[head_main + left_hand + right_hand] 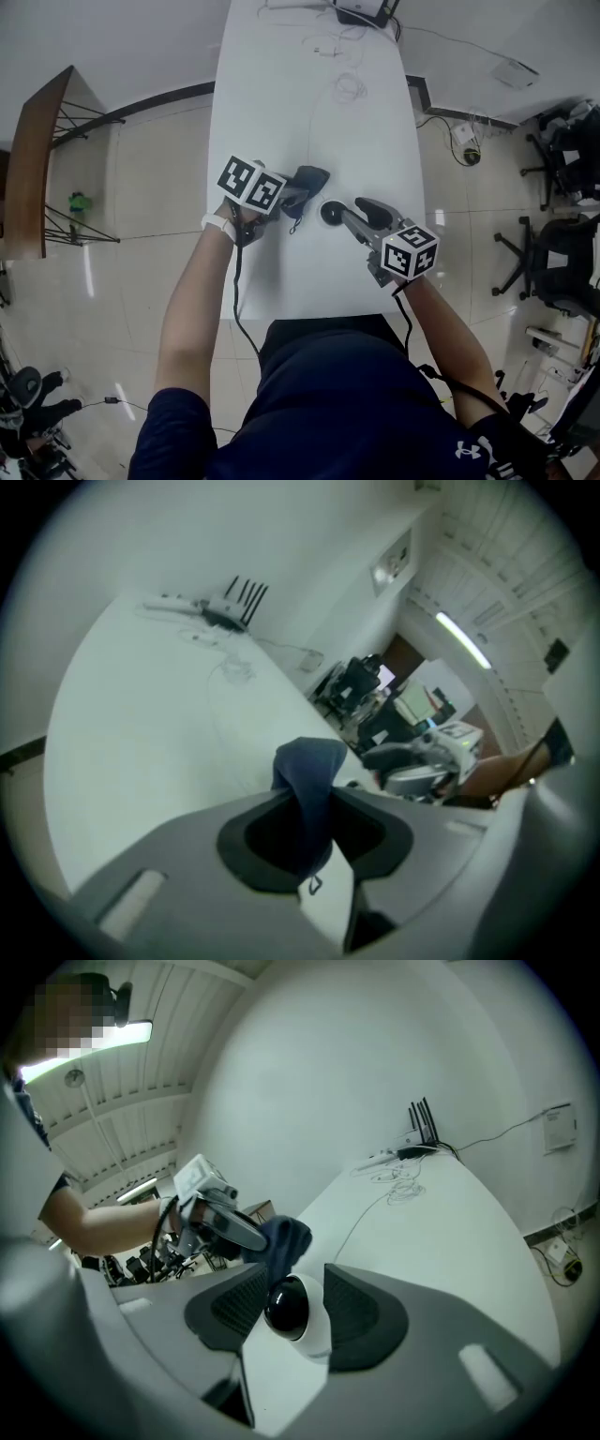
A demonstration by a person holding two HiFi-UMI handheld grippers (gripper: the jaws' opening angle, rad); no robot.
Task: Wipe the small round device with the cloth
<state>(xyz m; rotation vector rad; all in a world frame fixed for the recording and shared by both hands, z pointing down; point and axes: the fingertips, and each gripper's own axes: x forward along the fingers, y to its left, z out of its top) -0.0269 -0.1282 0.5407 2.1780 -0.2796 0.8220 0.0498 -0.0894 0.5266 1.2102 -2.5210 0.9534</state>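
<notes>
Right gripper [354,211] jaws clamp the small round device [286,1309] by the worktop's [309,94] near edge. Left gripper [314,822] jaws pinch the cloth [309,766] beside it. I judge the wiping itself remains.

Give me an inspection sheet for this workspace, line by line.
Surface: white table.
Job's things: small round device, black dome on a white body; dark blue cloth.
Clutter: router at the table's far end.
Grippers: left claw shut on the cloth; right claw shut on the small round device.
Cables: loose white cables near the router.
Surroundings: office chairs, wooden shelf, tiled floor.
</notes>
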